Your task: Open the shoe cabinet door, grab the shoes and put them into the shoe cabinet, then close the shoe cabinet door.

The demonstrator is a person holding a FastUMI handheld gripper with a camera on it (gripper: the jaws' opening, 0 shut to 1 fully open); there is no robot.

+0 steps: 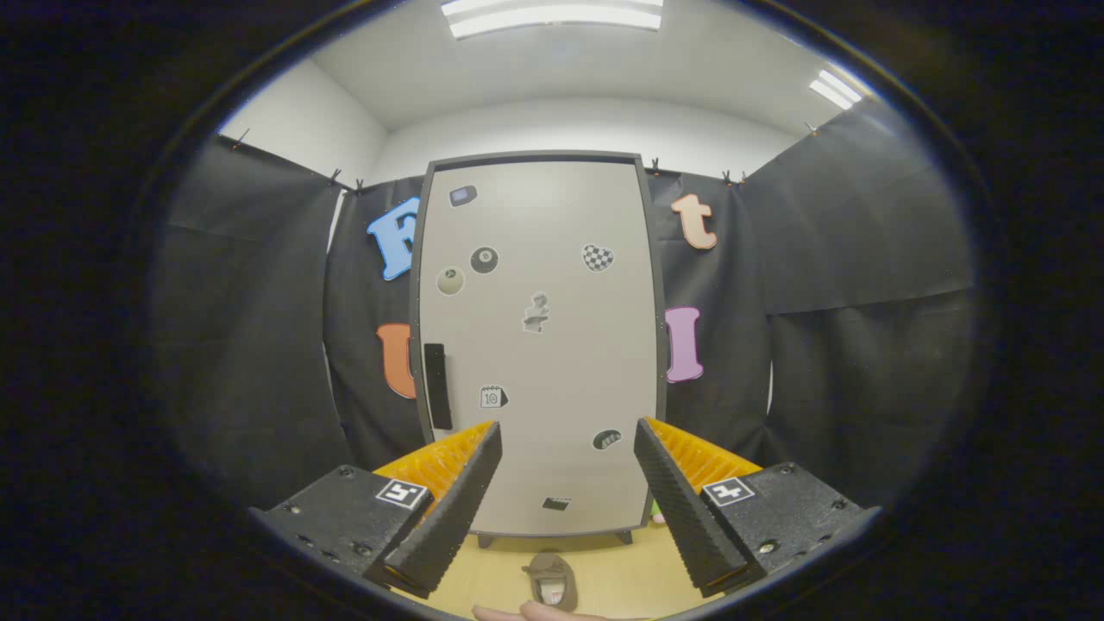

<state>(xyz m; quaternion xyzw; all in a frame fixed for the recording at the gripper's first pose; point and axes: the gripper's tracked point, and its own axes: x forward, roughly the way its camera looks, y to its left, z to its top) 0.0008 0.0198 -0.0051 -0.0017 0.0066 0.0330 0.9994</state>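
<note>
Beyond the wide-spread gripper (567, 435), which holds nothing, stands the shoe cabinet (539, 345) — door shut. Its dark handle (437, 385) looks rigid, the likely grasp point. A shoe (550, 580) — probably soft and light — lies on the floor (621, 573) below the fingers.

The closed cabinet door (539, 345) blocks access ahead of the spread gripper (569, 435). Bare floor (621, 578) surrounds the shoe (552, 580) below.
</note>
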